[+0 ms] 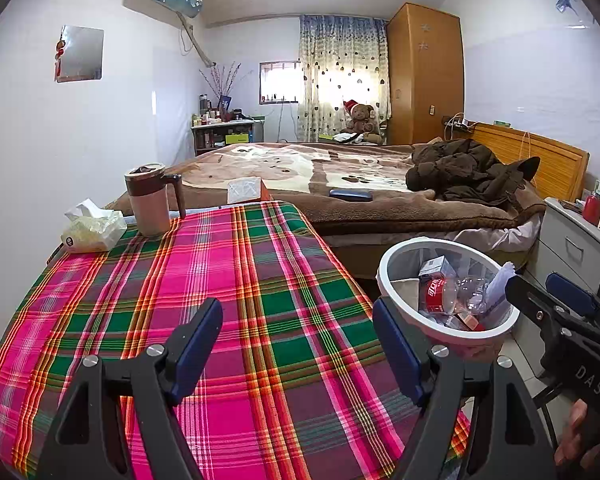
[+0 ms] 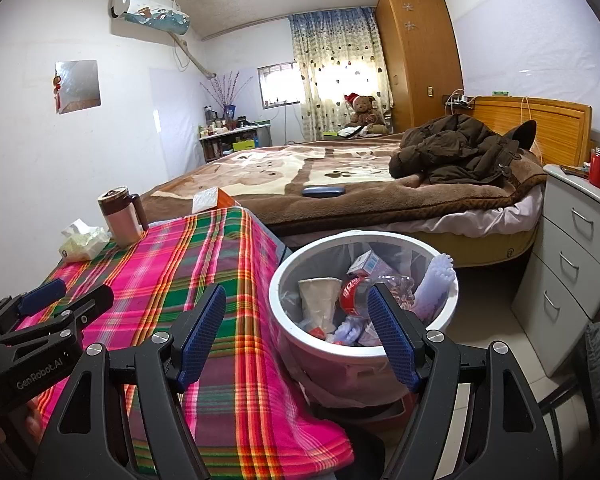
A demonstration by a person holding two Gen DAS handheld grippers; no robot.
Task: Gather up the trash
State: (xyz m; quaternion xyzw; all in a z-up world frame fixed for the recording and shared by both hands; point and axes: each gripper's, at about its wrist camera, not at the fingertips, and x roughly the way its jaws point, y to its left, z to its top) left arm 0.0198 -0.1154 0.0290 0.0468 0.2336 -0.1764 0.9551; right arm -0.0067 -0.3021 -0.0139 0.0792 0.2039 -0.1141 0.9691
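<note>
A: From the left wrist we see our left tongs [image 1: 298, 346] standing apart with nothing between the blue pads, held over the tabletop [image 1: 228, 280] in its pink, green and orange plaid cloth. That cloth looks bare, apart from a steel mug with a brown lid and dark handle [image 1: 150, 200] and a soft pack of white tissues [image 1: 94, 228] at its far left corner.

B: And the trash sits in the round white plastic waste bin [image 1: 384, 276] just beside the tabletop's right edge. We can make out a crushed clear bottle with a red label [image 1: 440, 292], a small grey carton [image 1: 436, 267] and some white paper inside. Our right tongs [image 1: 538, 286] reach in from the right, near the bin's rim.

A: From the right wrist, those right tongs [image 2: 296, 332] are apart too, empty, the right pad hanging over the bin's mouth, the left over the cloth's edge.

B: The bin [image 2: 276, 280] stands on the floor between tabletop and bed [image 2: 380, 204]. We glimpse our left tongs [image 2: 82, 294] at the lower left, above the plaid.
</note>
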